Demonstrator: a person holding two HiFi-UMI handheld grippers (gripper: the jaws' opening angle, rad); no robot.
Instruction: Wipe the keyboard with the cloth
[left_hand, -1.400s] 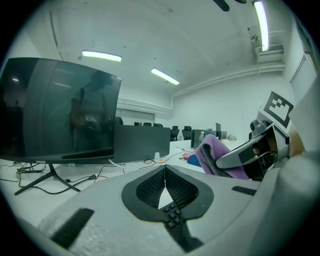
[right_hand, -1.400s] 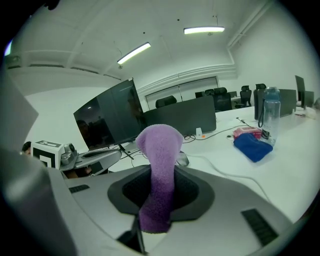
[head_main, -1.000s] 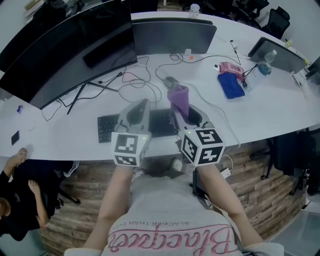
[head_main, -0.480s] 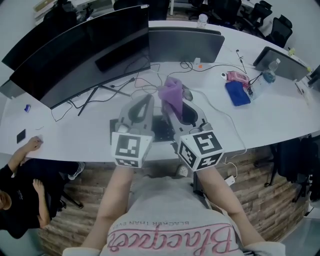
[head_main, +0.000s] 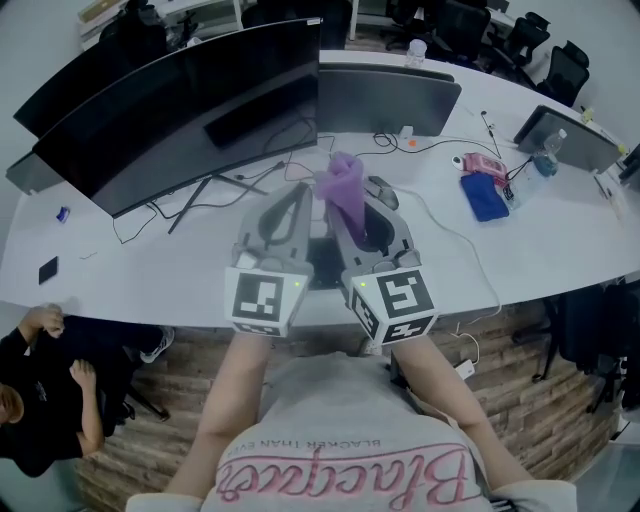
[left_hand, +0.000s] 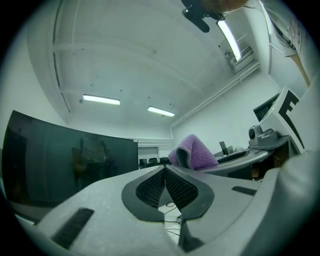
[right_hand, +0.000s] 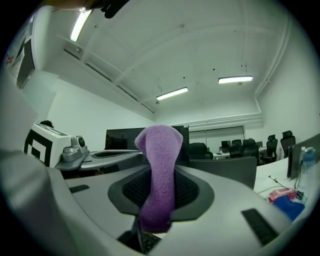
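The head view was taken from above the near edge of the table (head_main: 560, 240), faced forward and steeply down, so that both grippers and the person's lap below the table edge were taken in. The left gripper view was set close behind the jaws of the left gripper (head_main: 297, 195) and tilted up from the table toward the ceiling lights (left_hand: 101, 100). The right gripper view was set equally close behind the jaws of the right gripper (head_main: 352, 225), angled up across the table. The cloth (head_main: 343, 190) was shared by all three views; the dark monitor (head_main: 180, 110) at the table's far side was shared by the head and left gripper views.
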